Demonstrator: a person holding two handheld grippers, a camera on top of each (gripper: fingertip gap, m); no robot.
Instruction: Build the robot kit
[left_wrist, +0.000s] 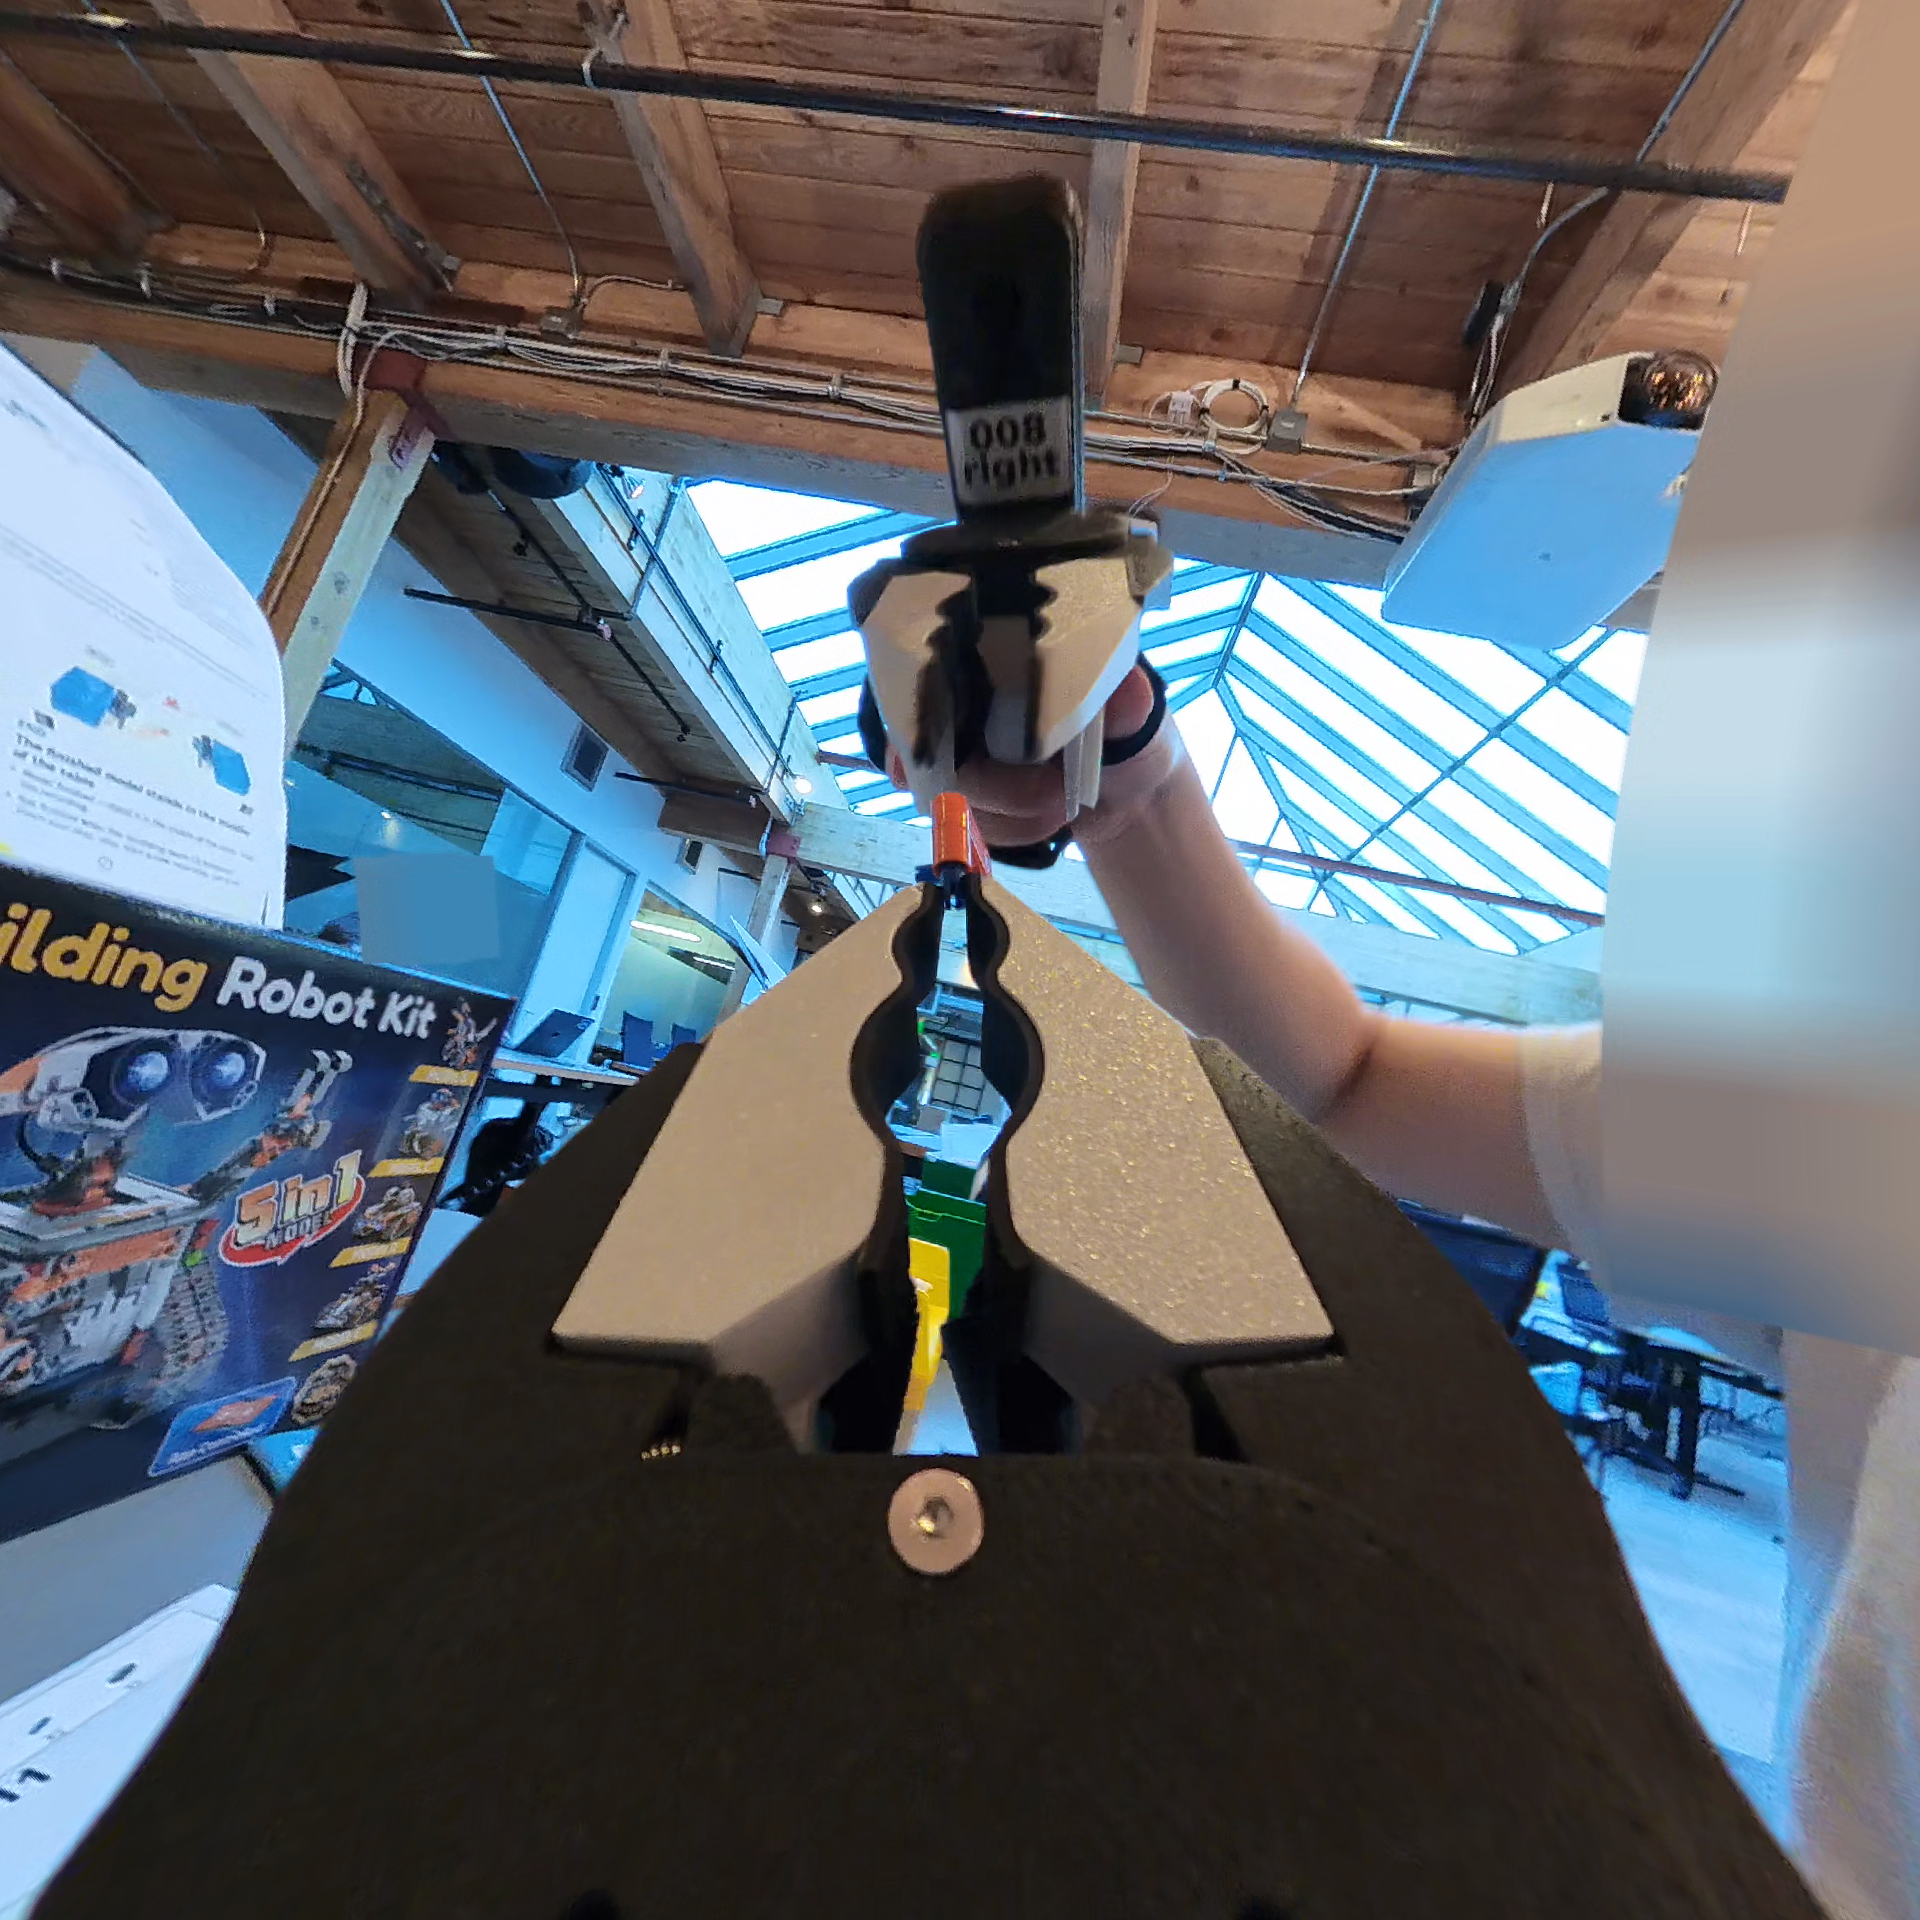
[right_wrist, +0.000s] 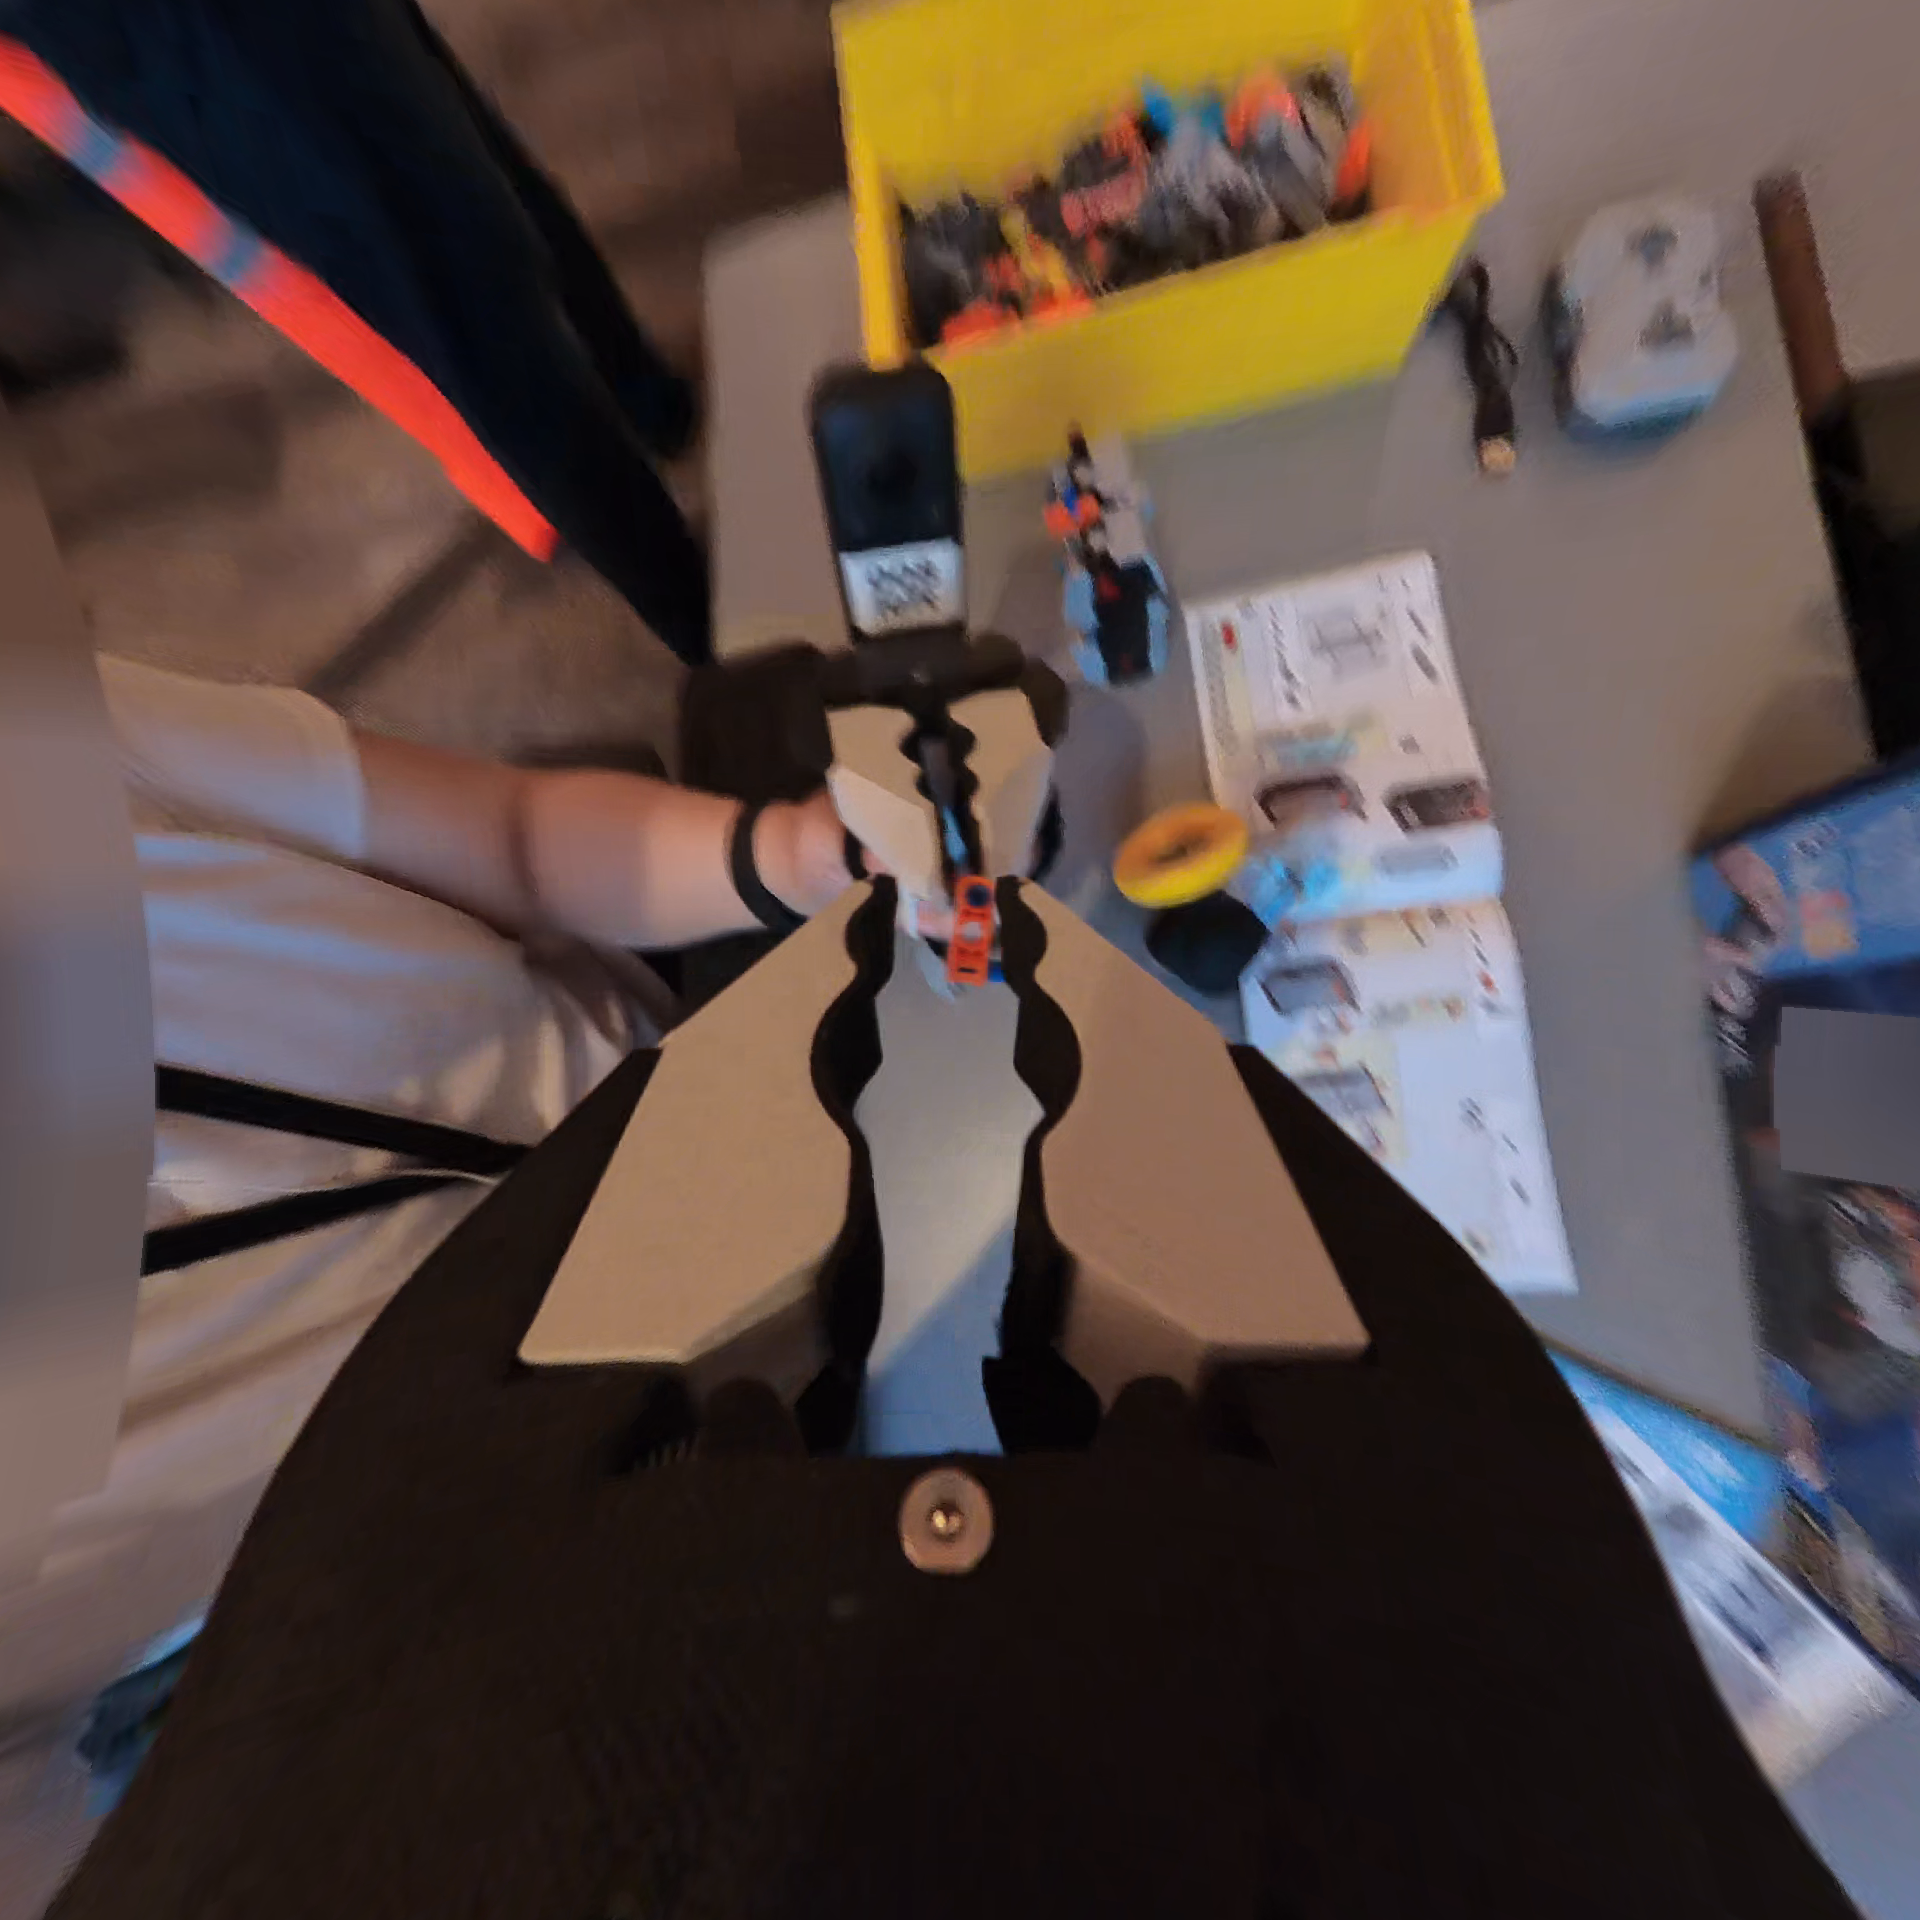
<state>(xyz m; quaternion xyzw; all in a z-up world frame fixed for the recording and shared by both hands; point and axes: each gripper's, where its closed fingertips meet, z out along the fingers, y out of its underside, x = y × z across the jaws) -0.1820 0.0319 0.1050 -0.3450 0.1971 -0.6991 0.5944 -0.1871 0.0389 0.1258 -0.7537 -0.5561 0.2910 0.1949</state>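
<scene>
Twice caught the orange piece (left_wrist: 956, 831), once from each wrist, held up in the air well clear of the worktop (right_wrist: 1621, 499). Found the left gripper (left_wrist: 951, 894) pinched nearly shut on a blue peg (left_wrist: 940, 881) at the near end of that piece. Saw the right gripper (left_wrist: 987, 748) just beyond the piece, gripped by a hand (left_wrist: 1049, 790), with open air on every side and wooden ceiling beams (left_wrist: 727, 208) and a skylight (left_wrist: 1351, 727) far behind it.

From the right wrist, looked down instead. Met the right gripper (right_wrist: 943, 894) with its fingers a little apart and the orange piece (right_wrist: 971, 930) standing between the tips; could not tell whether squeezed or only flanked. Placed the left gripper (right_wrist: 951, 831) directly past the piece.

Only from that side made out the worktop below: a yellow bin (right_wrist: 1195, 353) of mixed parts beyond the piece, a partly built model (right_wrist: 1112, 582) nearer, then a yellow ring (right_wrist: 1179, 852) and instruction sheets (right_wrist: 1340, 675) off to the piece's right.

Only from the left wrist got a sharp look at a printed kit box (left_wrist: 208, 1143), left of the piece and cut off at the edge.

Lost much of the downward view to motion blur; could not sort the bin's contents.
</scene>
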